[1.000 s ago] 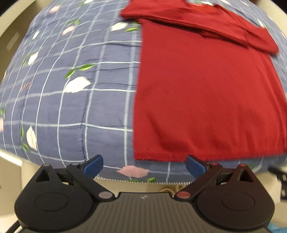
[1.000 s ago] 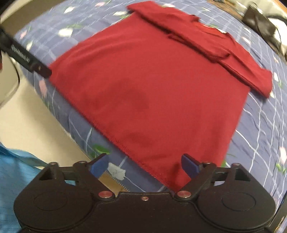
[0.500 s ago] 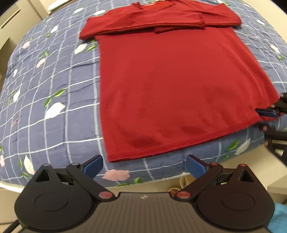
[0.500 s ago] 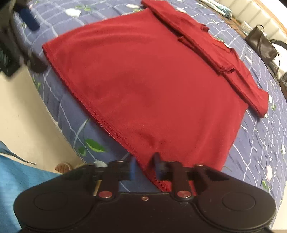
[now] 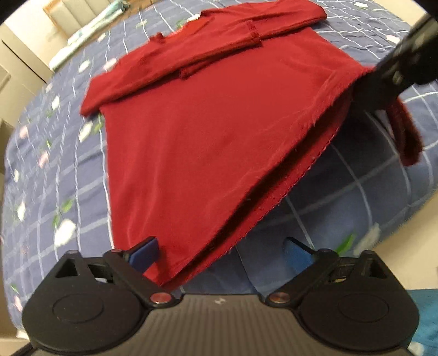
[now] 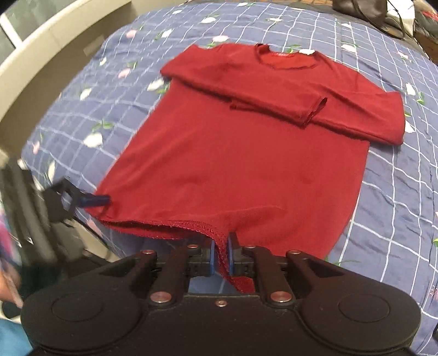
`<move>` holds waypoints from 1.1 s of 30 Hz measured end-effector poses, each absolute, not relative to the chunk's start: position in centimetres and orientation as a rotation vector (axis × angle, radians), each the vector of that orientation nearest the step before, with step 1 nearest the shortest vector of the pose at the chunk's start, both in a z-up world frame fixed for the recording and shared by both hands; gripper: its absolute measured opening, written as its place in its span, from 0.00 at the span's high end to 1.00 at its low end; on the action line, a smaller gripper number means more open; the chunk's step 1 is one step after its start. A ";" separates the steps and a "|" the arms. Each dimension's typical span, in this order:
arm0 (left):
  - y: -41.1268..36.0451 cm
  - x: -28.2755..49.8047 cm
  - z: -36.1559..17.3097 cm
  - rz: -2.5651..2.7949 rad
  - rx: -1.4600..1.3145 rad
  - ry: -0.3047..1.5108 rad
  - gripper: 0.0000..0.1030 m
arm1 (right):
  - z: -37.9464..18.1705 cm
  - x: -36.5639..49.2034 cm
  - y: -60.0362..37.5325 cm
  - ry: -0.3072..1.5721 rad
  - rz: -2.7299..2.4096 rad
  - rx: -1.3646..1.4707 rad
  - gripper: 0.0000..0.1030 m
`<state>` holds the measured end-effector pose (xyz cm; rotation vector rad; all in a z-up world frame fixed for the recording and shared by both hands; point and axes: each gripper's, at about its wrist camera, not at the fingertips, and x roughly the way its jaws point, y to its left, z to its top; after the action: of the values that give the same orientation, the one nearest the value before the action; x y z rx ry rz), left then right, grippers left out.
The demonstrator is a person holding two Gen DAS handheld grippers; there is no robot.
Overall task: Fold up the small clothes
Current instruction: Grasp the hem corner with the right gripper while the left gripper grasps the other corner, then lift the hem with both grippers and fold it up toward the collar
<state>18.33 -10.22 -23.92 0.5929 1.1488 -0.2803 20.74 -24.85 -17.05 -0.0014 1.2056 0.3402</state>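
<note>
One red long-sleeved shirt (image 6: 246, 164) lies on a bed covered by one blue checked quilt (image 6: 397, 197) with a flower print. Its two sleeves (image 6: 287, 90) are folded across the chest, one over the other, just below the neckline.

The right gripper (image 6: 221, 254) has its jaws clenched on the shirt's bottom hem near the right corner, with a fold of red cloth pinched between the two blue pads (image 6: 210, 256). The hem is raised off the quilt there.

The left gripper (image 5: 219, 253) has its jaws spread wide and released. The left hem corner sits between its two blue pads (image 5: 145, 253), just beside the left pad, and the pads grip nothing. In the left wrist view the hem edge runs lifted from this corner up to the right gripper (image 5: 405, 63).

One dark bag (image 6: 361, 8) rests at the far end of the bed.
</note>
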 end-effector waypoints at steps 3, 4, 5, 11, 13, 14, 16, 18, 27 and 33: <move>-10.3 19.2 -23.9 -0.226 0.625 1.105 0.20 | -16.3 21.3 -25.4 1.203 0.346 0.005 0.91; -10.3 19.4 -23.7 -0.214 0.629 1.094 0.26 | -16.2 21.3 -25.5 1.204 0.347 0.003 0.91; -9.9 19.6 -23.7 -0.205 0.635 1.083 0.33 | -16.1 21.3 -25.6 1.205 0.349 -0.003 0.91; -6.7 20.4 -22.6 -0.215 0.643 1.021 0.57 | -16.1 20.2 -25.7 1.204 0.359 -0.050 0.91; -5.7 20.5 -22.1 -0.230 0.636 0.999 0.62 | -16.0 19.8 -25.6 1.199 0.364 -0.073 0.91; -5.4 20.5 -21.8 -0.231 0.648 0.993 0.62 | -16.0 19.7 -25.5 1.194 0.368 -0.088 0.91; -5.0 20.4 -21.5 -0.236 0.679 0.984 0.74 | -15.8 19.4 -25.3 1.184 0.372 -0.114 0.92; -4.5 20.4 -20.8 -0.266 0.683 0.986 0.94 | -15.7 19.2 -25.1 1.176 0.381 -0.141 0.92; -4.5 19.1 -16.6 -0.394 0.688 0.926 0.96 | -14.4 15.9 -22.8 1.107 0.444 -0.404 0.94; -3.7 16.4 -15.5 -0.436 0.696 0.920 0.96 | -13.5 13.0 -23.2 1.113 0.431 -0.403 0.94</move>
<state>16.42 -3.66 -15.46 0.6963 0.9197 -0.4356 13.01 -23.24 -13.48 -0.4034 1.1131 0.4310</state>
